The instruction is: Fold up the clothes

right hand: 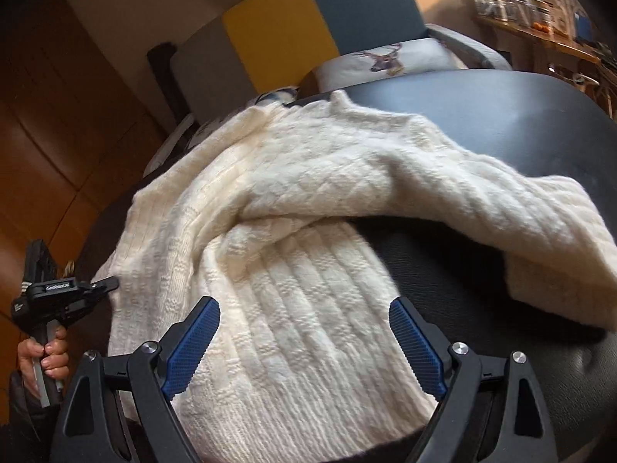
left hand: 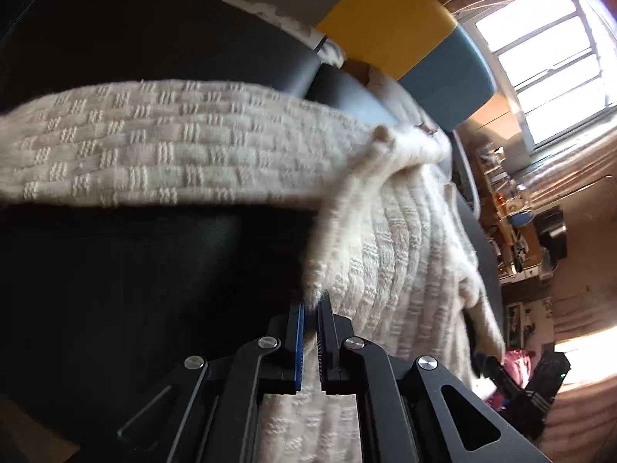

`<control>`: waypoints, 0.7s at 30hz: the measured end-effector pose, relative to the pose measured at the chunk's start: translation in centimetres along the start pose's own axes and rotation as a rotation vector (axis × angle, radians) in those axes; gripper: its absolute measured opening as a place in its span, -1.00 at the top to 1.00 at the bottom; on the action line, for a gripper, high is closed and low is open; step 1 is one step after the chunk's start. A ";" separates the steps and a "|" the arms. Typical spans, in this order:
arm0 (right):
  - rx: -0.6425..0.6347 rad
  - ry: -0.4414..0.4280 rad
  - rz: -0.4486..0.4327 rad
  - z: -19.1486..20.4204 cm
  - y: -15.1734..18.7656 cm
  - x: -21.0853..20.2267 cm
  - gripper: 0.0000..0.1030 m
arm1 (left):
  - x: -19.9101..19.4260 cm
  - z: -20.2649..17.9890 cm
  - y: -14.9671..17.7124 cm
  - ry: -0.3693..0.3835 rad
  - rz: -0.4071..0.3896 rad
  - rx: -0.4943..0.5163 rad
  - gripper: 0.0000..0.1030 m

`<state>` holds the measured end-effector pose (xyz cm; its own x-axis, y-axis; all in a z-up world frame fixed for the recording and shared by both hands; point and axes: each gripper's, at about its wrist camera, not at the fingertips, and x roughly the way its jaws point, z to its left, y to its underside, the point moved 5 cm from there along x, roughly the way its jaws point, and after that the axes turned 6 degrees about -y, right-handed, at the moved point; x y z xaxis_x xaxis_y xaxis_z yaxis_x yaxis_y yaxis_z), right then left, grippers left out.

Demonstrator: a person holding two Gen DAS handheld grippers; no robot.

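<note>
We've got the cream knit sweater (right hand: 293, 208) spread on the dark worktop (right hand: 520, 123), one sleeve (left hand: 162, 146) stretched sideways across it. Our left tool (left hand: 311, 310) is pinched nearly closed on the sweater's edge; a hand (right hand: 46, 355) grips its handle. Our right tool (right hand: 304, 308) hovers wide open over the ribbed hem, holding nothing. Yellow-and-blue chair (right hand: 308, 15) sits behind.
</note>
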<state>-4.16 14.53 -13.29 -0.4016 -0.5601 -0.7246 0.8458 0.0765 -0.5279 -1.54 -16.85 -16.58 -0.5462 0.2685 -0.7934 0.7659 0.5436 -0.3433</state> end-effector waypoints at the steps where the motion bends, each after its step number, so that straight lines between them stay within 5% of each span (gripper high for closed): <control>1: -0.024 0.016 0.041 0.5 0.1 1.1 -0.78 | -0.2 0.1 -0.2 -0.006 -0.011 0.008 0.87; 7: -0.224 0.210 0.187 1.4 1.6 4.2 -0.78 | -1.2 0.6 -1.4 -0.044 -0.078 0.059 0.85; 11: -0.191 0.178 0.212 1.4 1.3 3.5 -0.78 | -1.9 1.0 -2.3 -0.069 -0.122 0.093 0.84; 13: -0.143 0.085 0.182 1.7 0.1 2.4 -0.76 | -2.2 1.0 -2.8 -0.084 -0.145 0.114 0.76; 17: -0.124 0.012 0.067 2.1 -4.7 0.1 -0.76 | -1.1 -3.2 -7.4 -0.154 -0.210 0.294 0.72; 21: -0.093 0.013 0.015 1.0 -10.5 0.5 -0.76 | 2.3 -9.1 -11.8 -0.149 -0.180 0.409 0.64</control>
<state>-12.93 12.58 -7.67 -0.3940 -0.5472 -0.7385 0.8161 0.1613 -0.5549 -14.85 -15.43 -9.78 -0.6510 0.0653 -0.7562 0.7504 0.2053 -0.6283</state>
